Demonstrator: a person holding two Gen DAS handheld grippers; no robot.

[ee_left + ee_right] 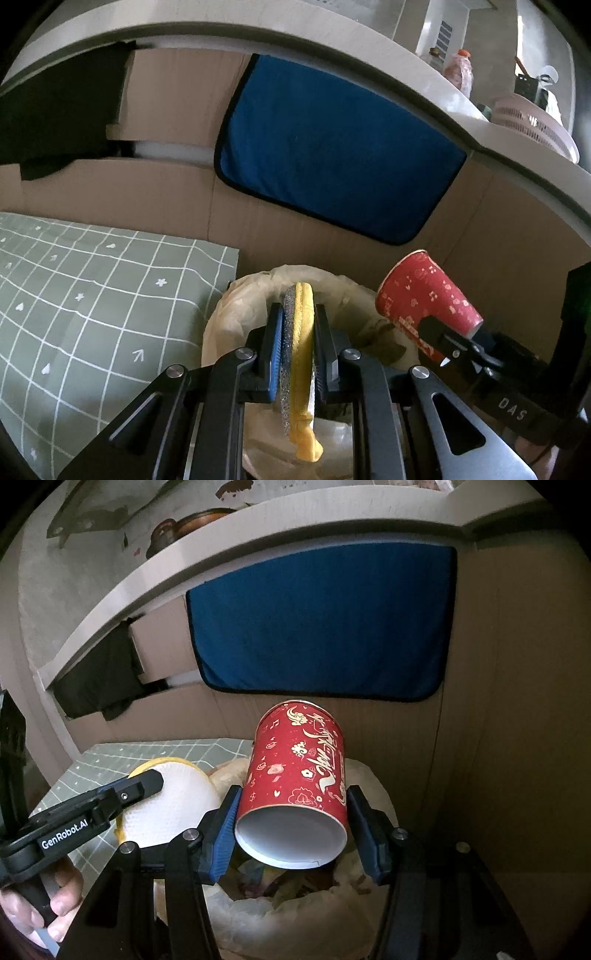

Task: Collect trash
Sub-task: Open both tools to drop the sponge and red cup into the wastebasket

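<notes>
Hovering over the lined bin (236,325), the left hand-held gripper (295,314) clamps a yellow sponge (301,354), while the right hand-held gripper (291,812) grips a red paper cup (295,786).

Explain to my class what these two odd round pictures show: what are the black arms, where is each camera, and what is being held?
No robot here: a person holds two hand-held claws, each with a wide-angle camera looking along its fingers. The left claw pinches a flat yellow and grey sponge. The right claw grips a red paper cup, tilted with its open mouth toward the camera. Both hang over a bag-lined bin holding rubbish. Beside it lies a green checked cloth; behind hangs a blue towel.
</notes>
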